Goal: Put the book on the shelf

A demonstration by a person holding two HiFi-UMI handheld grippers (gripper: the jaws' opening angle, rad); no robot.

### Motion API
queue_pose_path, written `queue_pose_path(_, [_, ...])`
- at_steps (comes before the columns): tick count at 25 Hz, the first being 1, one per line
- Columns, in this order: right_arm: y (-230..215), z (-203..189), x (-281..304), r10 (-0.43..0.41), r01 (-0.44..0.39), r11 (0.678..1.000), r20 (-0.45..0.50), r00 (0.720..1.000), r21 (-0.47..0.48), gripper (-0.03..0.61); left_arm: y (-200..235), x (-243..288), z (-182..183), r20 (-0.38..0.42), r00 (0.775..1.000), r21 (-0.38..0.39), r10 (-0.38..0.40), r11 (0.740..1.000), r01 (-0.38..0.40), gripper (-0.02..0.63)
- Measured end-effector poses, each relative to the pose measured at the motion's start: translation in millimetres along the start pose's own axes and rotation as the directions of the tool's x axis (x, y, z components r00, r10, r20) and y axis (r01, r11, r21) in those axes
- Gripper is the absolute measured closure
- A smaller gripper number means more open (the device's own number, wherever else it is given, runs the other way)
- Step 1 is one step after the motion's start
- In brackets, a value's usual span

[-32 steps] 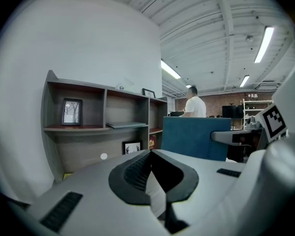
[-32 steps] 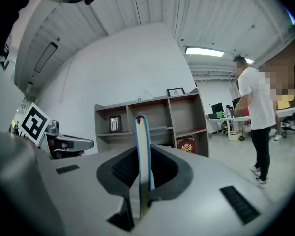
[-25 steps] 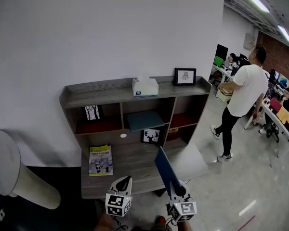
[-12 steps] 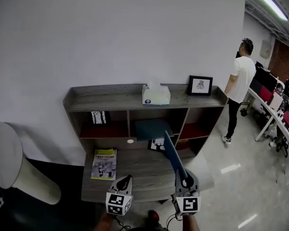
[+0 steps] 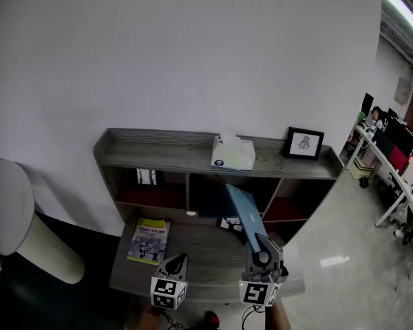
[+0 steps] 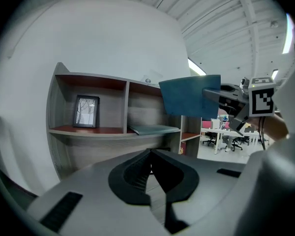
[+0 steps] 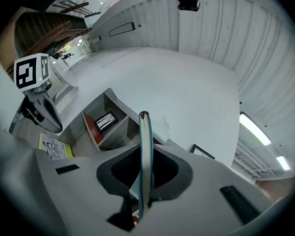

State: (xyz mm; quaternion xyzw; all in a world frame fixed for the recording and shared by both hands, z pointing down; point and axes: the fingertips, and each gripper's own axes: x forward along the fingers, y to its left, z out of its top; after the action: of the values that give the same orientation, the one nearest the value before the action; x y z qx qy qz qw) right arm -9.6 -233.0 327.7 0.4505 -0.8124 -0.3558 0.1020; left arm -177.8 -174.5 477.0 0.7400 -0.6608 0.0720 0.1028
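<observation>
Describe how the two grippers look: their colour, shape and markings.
Both the left gripper and the right gripper have smooth light grey bodies that narrow to pointed tongs, which are lined with black ridged pads. At its rear, each carries a white cube printed with black square markers.

Left gripper [image 5: 179,259], fingers [image 6: 134,174] together; right gripper [image 5: 261,245] tight on book [image 5: 244,208].
</observation>
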Motion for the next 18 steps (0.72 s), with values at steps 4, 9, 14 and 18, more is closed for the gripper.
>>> queue_pose_path(4, [7,-11,25,0.028,-0.027,0.993,0.004,1.0,-0.118,0.517,8,9,-1,-0.007,0.999,-0.012,0.042,0.999,-0.042,0.607])
queue_pose_path(9, [22,-30,56,0.078,-0.076,0.965,-0.004,0.997,-0.251,0.517,17,17,-1,-0.011,0.996,-0.026,0.089,0.996,-0.089,0.607])
queue_pose_path(14, [43,-55,80,0.13,-0.133,0.93,-0.031,0.991,-0.342,0.515,25,20,-2,-0.013,0.991,-0.036,0.135,0.99,-0.136,0.607])
queue_pose_path(18, [57,-70,94,0.154,-0.158,0.908,-0.042,0.987,-0.388,0.515,32,23,-6,-0.024,0.986,-0.044,0.166,0.985,-0.167,0.607])
